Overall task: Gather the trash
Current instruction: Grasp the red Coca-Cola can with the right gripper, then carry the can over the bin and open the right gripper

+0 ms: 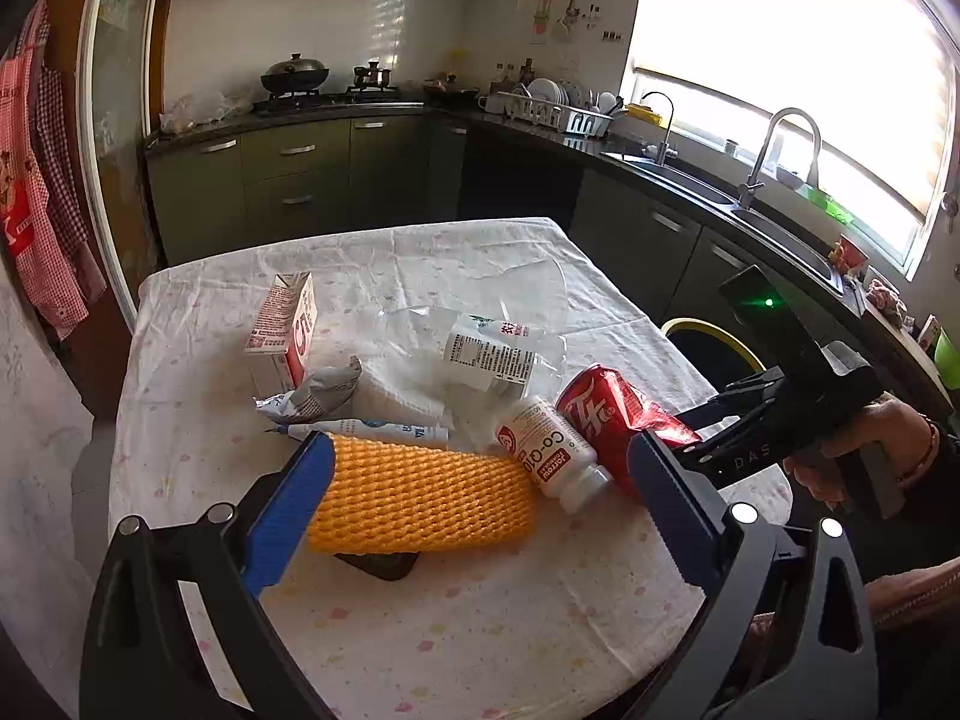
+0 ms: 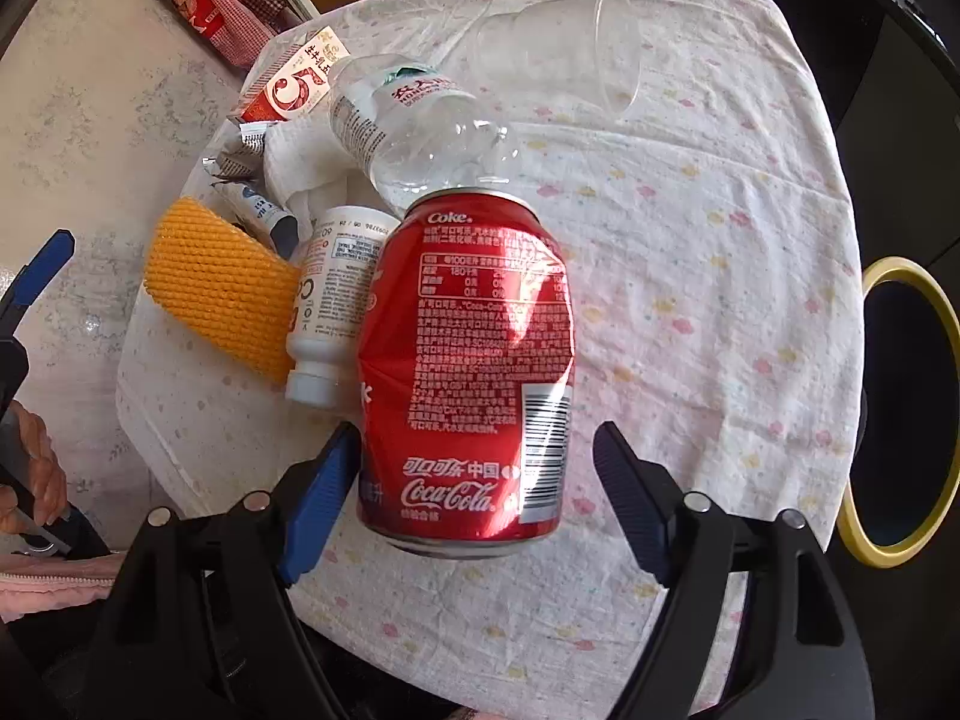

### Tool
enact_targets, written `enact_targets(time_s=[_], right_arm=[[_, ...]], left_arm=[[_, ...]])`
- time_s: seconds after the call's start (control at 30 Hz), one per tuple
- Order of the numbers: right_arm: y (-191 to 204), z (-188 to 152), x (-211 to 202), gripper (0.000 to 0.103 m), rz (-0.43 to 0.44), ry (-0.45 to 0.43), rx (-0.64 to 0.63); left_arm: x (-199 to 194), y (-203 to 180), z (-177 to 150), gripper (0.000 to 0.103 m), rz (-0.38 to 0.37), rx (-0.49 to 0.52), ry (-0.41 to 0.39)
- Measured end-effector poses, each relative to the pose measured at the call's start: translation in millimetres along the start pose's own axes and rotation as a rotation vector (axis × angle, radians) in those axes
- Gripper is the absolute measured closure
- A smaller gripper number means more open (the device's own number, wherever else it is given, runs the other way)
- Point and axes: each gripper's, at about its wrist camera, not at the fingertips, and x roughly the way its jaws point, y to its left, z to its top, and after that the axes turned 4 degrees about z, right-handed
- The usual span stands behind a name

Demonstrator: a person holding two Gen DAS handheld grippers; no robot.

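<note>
Trash lies on a table under a white flowered cloth. A dented red cola can lies between the wide-apart jaws of my right gripper. Its left pad is at the can's side and a gap shows at the right pad. In the left wrist view the can sits in front of that gripper. My left gripper is open around an orange foam net sleeve, not pressing on it. A white pill bottle lies between the sleeve and the can.
Further back lie a red-and-white carton, a crumpled silver wrapper, a small tube, a clear plastic bottle and a clear cup. A black bin with a yellow rim stands beside the table's right edge. Kitchen counters stand beyond.
</note>
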Motion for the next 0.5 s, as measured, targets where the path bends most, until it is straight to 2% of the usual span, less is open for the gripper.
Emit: enact_targets(time_s=[0.03, 0.1, 0.3, 0.5], right_arm=[[1, 0, 0, 0.028, -0.008, -0.005, -0.009], [1, 0, 2, 0.039, -0.001, -0.005, -0.012], [2, -8, -3, 0.04, -0.001, -0.008, -0.034], [-18, -22, -35, 0.04, 0.026, -0.079, 0.014]], left_arm=[[1, 0, -1, 0.006, -0.001, -0.001, 0.003], [1, -1, -1, 0.006, 0.0, 0.001, 0.006], [6, -4, -1, 0.006, -0.002, 0.003, 0.018], [12, -10, -1, 0.006, -0.01, 0.018, 0.03]])
